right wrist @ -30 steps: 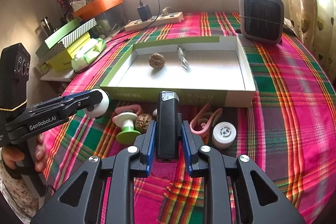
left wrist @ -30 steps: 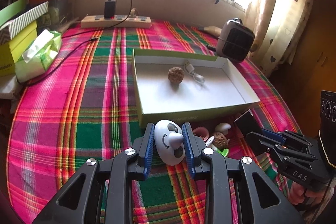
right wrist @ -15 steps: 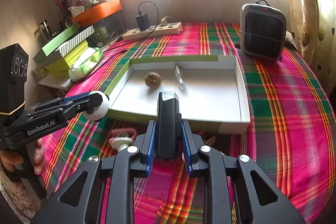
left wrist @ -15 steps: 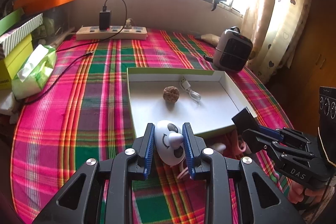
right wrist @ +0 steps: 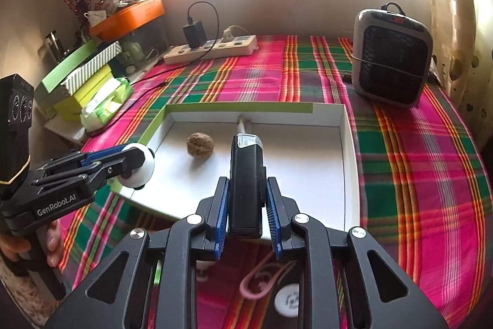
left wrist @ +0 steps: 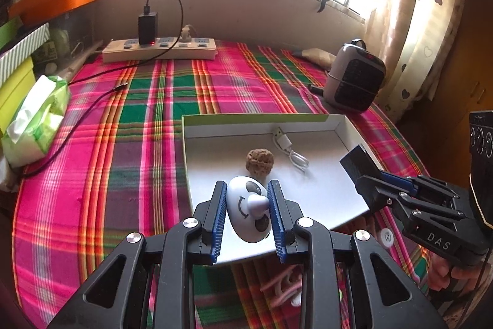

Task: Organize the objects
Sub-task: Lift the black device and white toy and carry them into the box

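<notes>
White toy [left wrist: 251, 213], clamped in the left gripper [left wrist: 246, 219], and the lighter [right wrist: 246, 174], gripped by the right gripper [right wrist: 246, 216], have risen over the tray [left wrist: 348, 125]; release seems next.

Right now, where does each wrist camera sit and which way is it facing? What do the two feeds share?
Left wrist: rides the left gripper, facing the window over the white box; its fingers clamp a panda toy; right gripper at right.
Right wrist: rides the right gripper, same heading; fingers clamp a black lighter; the left gripper enters from the left.
Shared: box, walnut, power strip, heater.
</notes>
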A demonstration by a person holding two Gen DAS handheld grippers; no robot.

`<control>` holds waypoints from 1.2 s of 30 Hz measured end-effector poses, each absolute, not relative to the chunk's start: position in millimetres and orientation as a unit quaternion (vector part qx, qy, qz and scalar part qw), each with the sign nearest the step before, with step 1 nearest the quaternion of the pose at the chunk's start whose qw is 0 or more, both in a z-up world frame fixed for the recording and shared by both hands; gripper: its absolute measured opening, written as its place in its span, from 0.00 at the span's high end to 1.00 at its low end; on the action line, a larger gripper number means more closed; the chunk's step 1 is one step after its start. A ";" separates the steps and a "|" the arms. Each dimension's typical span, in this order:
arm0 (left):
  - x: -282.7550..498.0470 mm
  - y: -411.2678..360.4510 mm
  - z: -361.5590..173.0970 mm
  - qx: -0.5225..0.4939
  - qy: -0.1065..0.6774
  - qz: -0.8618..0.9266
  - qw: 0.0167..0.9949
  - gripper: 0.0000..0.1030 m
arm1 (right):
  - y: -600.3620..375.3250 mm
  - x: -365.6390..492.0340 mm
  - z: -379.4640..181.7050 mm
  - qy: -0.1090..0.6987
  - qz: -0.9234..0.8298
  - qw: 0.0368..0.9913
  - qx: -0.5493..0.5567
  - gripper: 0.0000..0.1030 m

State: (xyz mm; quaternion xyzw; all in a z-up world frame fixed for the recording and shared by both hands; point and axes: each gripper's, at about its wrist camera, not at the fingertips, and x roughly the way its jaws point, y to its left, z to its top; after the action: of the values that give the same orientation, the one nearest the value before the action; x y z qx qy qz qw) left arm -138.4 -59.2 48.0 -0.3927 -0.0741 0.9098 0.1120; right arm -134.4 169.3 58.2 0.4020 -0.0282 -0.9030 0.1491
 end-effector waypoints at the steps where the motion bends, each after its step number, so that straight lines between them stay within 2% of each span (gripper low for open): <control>1: -140.9 -59.3 47.4 -0.394 -0.074 0.910 0.111 0.76 | 169.6 -138.4 57.8 -0.027 -0.903 0.149 0.403 0.76; 16: -190.5 -59.5 36.6 -0.408 -0.064 0.906 0.097 0.76 | 171.2 -193.2 44.4 -0.025 -0.889 0.144 0.434 0.76; 36: -220.4 -52.3 21.9 -0.426 -0.050 0.898 0.095 0.76 | 170.0 -220.9 24.4 -0.018 -0.878 0.136 0.459 0.76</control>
State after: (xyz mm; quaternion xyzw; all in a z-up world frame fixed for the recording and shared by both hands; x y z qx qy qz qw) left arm -220.4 -52.3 21.9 -0.4260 -0.0504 0.8983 0.0949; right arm -220.9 170.0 24.4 0.4588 -0.0178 -0.8779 0.1361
